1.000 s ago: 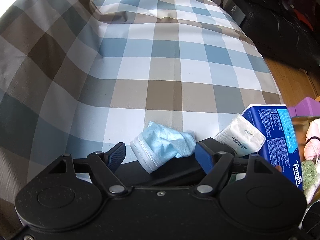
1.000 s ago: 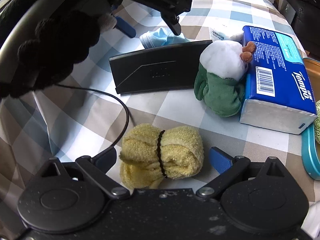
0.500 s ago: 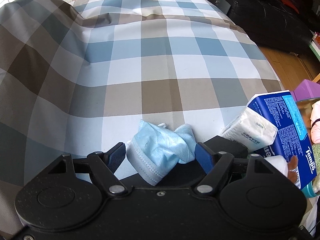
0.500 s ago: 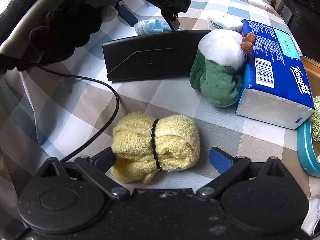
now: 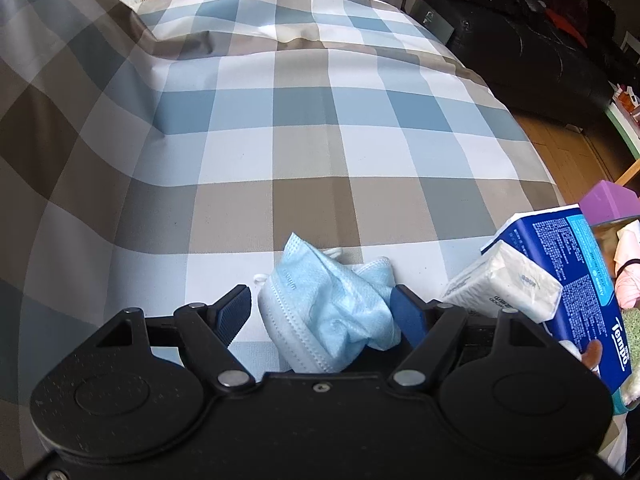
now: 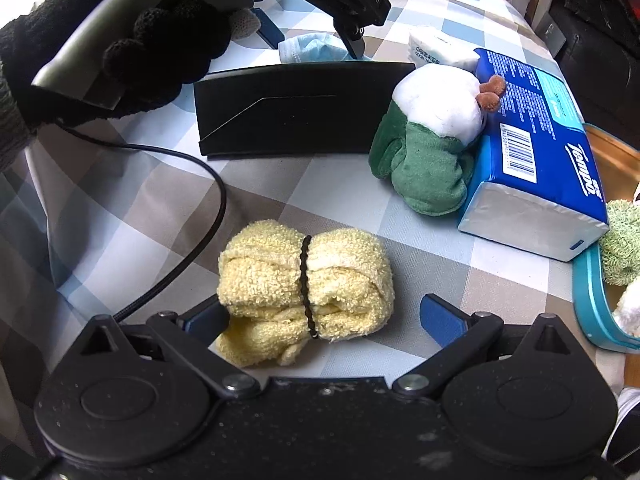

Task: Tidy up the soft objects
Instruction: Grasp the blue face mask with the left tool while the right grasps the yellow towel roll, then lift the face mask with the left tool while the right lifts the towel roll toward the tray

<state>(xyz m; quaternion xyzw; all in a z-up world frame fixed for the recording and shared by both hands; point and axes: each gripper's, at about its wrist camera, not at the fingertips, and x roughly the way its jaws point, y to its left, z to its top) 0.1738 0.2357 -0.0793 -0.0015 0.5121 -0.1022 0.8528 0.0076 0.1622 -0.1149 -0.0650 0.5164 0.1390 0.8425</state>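
Towel roll (image 6: pixel 306 286) lies crosswise between the spread fingers of the right tool (image 6: pixel 324 316), ungripped. Left tool (image 5: pixel 324 310) brackets the face mask (image 5: pixel 332 312), likewise open.

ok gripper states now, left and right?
Left gripper: open, straddling the blue face mask, not clamped.
Right gripper: open around the yellow towel roll.

A tablecloth (image 5: pixel 304 152) checked in blue, brown, grey and white carries a pale blue face mask (image 5: pixel 332 308), a yellow towel roll (image 6: pixel 304 280) ringed by a black band (image 6: pixel 306 284), a green-and-white plush toy (image 6: pixel 428 140) and a blue tissue pack (image 6: pixel 540 136).
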